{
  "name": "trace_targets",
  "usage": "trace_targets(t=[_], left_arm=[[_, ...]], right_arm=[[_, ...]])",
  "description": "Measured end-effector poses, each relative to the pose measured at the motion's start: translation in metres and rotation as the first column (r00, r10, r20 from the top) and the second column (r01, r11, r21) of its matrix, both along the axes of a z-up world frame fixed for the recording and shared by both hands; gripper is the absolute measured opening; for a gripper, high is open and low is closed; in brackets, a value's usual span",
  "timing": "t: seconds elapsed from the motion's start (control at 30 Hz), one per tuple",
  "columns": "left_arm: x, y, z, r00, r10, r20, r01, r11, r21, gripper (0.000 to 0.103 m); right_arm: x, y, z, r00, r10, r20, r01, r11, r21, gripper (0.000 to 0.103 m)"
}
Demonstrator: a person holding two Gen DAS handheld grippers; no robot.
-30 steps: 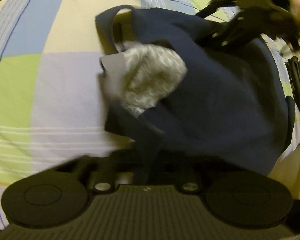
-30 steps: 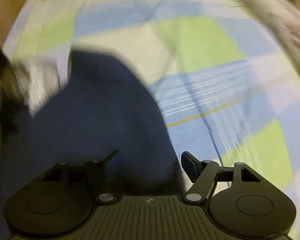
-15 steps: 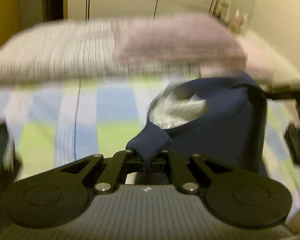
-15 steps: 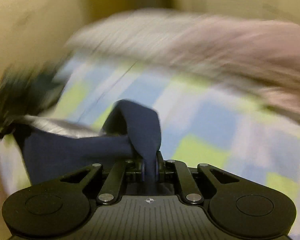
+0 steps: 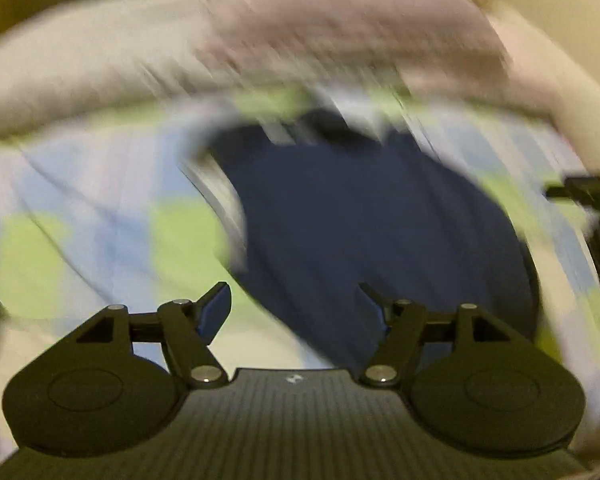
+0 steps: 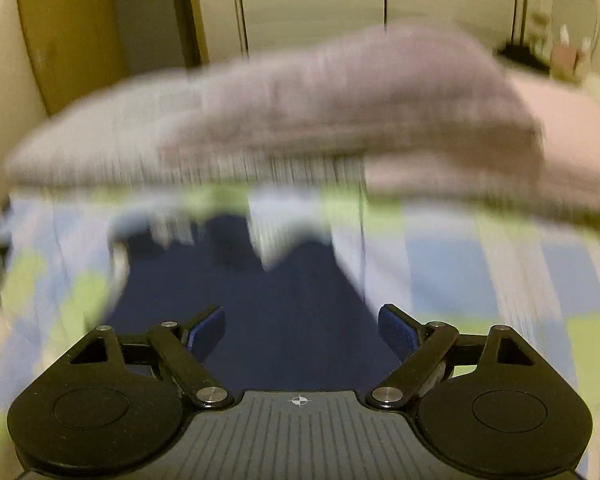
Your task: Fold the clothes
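Half second ago both tools clamped on bunched folds of navy garment (image 5: 364, 232), cloth lifted off bed. Now left tool (image 5: 294, 306) spread wide, nothing between fingers; right tool (image 6: 300, 330) likewise spread, empty. Garment released, now lying flat on checked bedsheet (image 6: 480, 272), stretching away from both tools. Grey lining visible earlier now hidden.

The left tongs (image 5: 294, 306) gape empty above a blurred navy garment (image 5: 372, 232) on the checked bedsheet (image 5: 100, 208).
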State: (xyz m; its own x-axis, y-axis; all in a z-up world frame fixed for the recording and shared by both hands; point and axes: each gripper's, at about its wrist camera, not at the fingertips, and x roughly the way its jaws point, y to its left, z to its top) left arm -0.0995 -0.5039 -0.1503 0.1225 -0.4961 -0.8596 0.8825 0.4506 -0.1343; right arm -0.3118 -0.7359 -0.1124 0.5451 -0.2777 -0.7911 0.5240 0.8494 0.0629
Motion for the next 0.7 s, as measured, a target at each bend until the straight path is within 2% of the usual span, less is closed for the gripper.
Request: trace_targets(t=[0.07,0.1,0.17,0.23,0.27,0.33,0.43,0.47,0.5,0.53,0.57,0.6,0.7], left_arm=[[-0.049,-0.007,-0.028,0.987,-0.162,-0.005,0.162,0.986,0.048,0.063],[-0.072,-0.012,-0.038,0.969,-0.247,-0.002,0.246,0.967,0.059,0.063],[-0.114,-0.025,-0.054,0.914,-0.405,0.017,0.403,0.913,0.066,0.063],[-0.148,-0.041,-0.067,0.846,-0.53,0.062,0.525,0.847,0.082,0.063],[-0.16,-0.05,-0.074,0.812,-0.577,0.087,0.57,0.816,0.095,0.064],[-0.173,-0.068,-0.087,0.761,-0.635,0.129,0.623,0.772,0.122,0.064],[-0.179,-0.091,-0.109,0.708,-0.694,0.13,0.672,0.719,0.178,0.064],[-0.18,-0.093,-0.113,0.693,-0.711,0.114,0.687,0.701,0.195,0.058],[-0.181,-0.09,-0.116,0.681,-0.727,0.09,0.701,0.682,0.21,0.048],[-0.182,-0.088,-0.118,0.667,-0.742,0.067,0.714,0.663,0.224,0.018],[-0.183,-0.086,-0.121,0.654,-0.755,0.042,0.728,0.643,0.238,0.007],[-0.181,-0.08,-0.117,0.663,-0.748,0.035,0.723,0.651,0.232,0.006],[-0.168,-0.055,-0.091,0.725,-0.688,0.042,0.671,0.719,0.182,0.005]], right_arm=[[-0.031,0.014,-0.031,0.994,0.04,-0.102,-0.035,0.998,0.052,0.086],[-0.041,0.019,-0.044,0.987,0.063,-0.146,-0.054,0.996,0.065,0.086],[-0.062,0.026,-0.068,0.969,0.108,-0.224,-0.09,0.992,0.087,0.086],[-0.085,0.034,-0.086,0.956,0.118,-0.269,-0.093,0.99,0.106,0.086],[-0.095,0.032,-0.092,0.953,0.107,-0.283,-0.077,0.99,0.114,0.086],[-0.108,0.024,-0.103,0.955,0.071,-0.289,-0.041,0.993,0.11,0.086],[-0.122,0.006,-0.111,0.958,0.028,-0.285,0.0,0.995,0.096,0.086],[-0.123,-0.002,-0.112,0.96,0.02,-0.28,0.005,0.996,0.088,0.086],[-0.123,-0.009,-0.113,0.962,0.014,-0.274,0.008,0.997,0.08,0.086],[-0.121,-0.017,-0.114,0.965,0.012,-0.264,0.007,0.997,0.071,0.086],[-0.119,-0.026,-0.116,0.968,0.011,-0.252,0.005,0.998,0.062,0.086],[-0.117,-0.034,-0.118,0.97,0.009,-0.241,0.004,0.999,0.053,0.086],[-0.099,-0.06,-0.129,0.979,0.028,-0.204,-0.018,0.998,0.052,0.086]])
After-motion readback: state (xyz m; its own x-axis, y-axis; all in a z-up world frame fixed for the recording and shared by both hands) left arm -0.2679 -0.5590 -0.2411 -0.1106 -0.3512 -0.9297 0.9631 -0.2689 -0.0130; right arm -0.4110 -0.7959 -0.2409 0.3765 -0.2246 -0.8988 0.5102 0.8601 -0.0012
